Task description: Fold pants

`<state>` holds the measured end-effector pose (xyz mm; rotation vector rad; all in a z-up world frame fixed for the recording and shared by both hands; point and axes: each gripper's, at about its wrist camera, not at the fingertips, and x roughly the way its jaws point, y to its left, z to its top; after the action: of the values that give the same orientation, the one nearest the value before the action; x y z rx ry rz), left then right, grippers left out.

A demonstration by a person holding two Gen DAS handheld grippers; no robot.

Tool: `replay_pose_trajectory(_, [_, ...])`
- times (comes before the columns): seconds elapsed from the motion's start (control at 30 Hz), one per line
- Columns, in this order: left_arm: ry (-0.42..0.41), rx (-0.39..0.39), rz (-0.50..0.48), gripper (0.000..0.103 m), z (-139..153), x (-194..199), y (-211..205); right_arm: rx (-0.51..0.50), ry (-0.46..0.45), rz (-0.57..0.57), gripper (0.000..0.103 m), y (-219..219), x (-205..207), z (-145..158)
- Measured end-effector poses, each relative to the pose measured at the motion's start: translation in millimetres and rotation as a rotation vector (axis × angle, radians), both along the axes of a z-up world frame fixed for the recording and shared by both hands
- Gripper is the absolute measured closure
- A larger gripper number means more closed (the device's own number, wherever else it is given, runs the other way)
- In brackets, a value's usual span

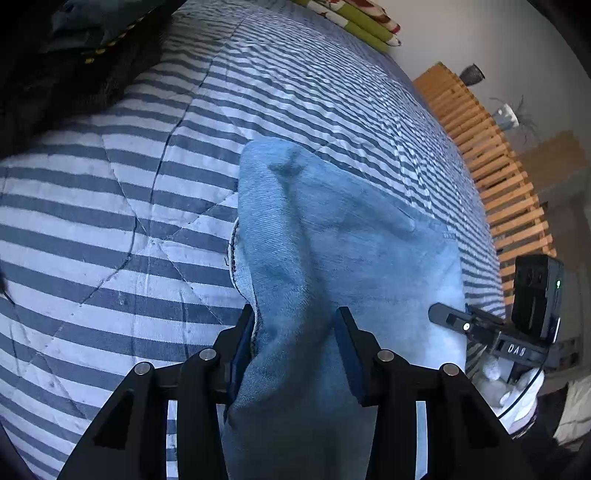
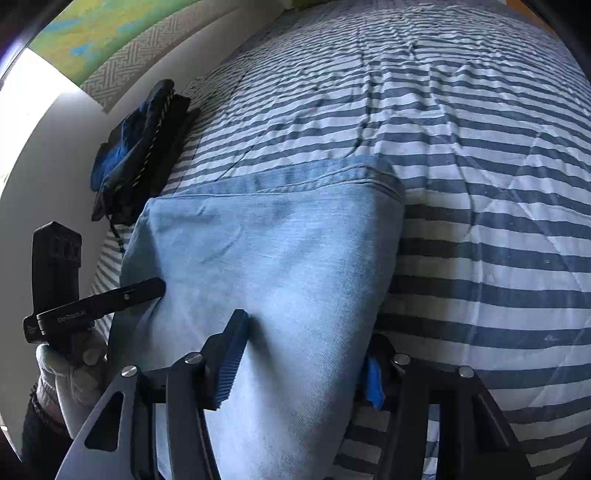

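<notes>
Left gripper (image 1: 295, 347) clamps bunched edge of denim pants (image 1: 332, 240); right gripper (image 2: 306, 354) clamps other edge, both positioned for folding across striped quilt (image 2: 480, 147).

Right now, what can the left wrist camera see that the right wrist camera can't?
Only the left wrist view shows the wooden slatted frame, a dark vase, a potted plant and green patterned cushions. Only the right wrist view shows the colourful painting on the wall and the jeans' flat hem. Both show the light blue jeans on the striped quilt, a dark clothes pile, and each other's hand-held gripper: the right hand-held gripper and the left hand-held gripper.
</notes>
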<state>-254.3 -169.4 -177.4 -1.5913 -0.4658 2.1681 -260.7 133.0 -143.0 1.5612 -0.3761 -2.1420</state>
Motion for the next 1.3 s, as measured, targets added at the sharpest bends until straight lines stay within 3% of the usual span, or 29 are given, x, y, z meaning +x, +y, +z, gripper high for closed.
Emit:
replay_pose_trajectory(0.03, [0.005, -0.012, -0.004, 0.054, 0.6, -0.4, 1.9, -0.006, -0.003, 0.005, 0.054, 2.0, -0.2, -0.7])
replay_pose_trajectory(0.07, [0.01, -0.025, 0.004, 0.044, 0.0, -1.8, 3.8, -0.015, -0.01, 0.013, 0.055, 4.2, -0.8, -2.2])
replay_pose_trajectory(0.13, [0.013, 0.004, 0.032, 0.039, -2.3, -3.9, 5.2, -0.024, -0.023, 0.011, 0.057, 7.0, -2.5, -3.5])
replay_pose_trajectory(0.17, [0.025, -0.027, 0.02, 0.039, -0.7, -4.3, 12.2, -0.014, -0.024, 0.011, 0.058, 5.6, -2.8, -3.0])
replay_pose_trajectory(0.37, [0.066, -0.058, 0.034, 0.076, 13.7, 7.4, 19.3, 0.067, 0.029, 0.003, 0.078, -6.9, 3.1, 8.8])
replay_pose_trajectory(0.43, [0.084, -0.041, 0.05, 0.08, 19.0, 13.2, 18.6, 0.075, 0.051, -0.003, 0.082, -7.1, 6.9, 17.7])
replay_pose_trajectory(0.73, [0.194, 0.046, 0.082, 0.083, 58.8, 56.6, 5.0, 0.136, 0.228, 0.04, 0.088, -16.3, 49.3, 69.9])
replay_pose_trajectory(1.03, [0.282, 0.102, 0.141, 0.084, 96.5, 99.2, -2.3, 0.123, 0.318, 0.032, 0.088, -22.9, 75.5, 113.8])
replay_pose_trajectory(1.3, [0.39, 0.125, 0.192, 0.084, 149.0, 131.8, -30.0, 0.085, 0.427, 0.066, 0.088, -37.9, 101.3, 161.7])
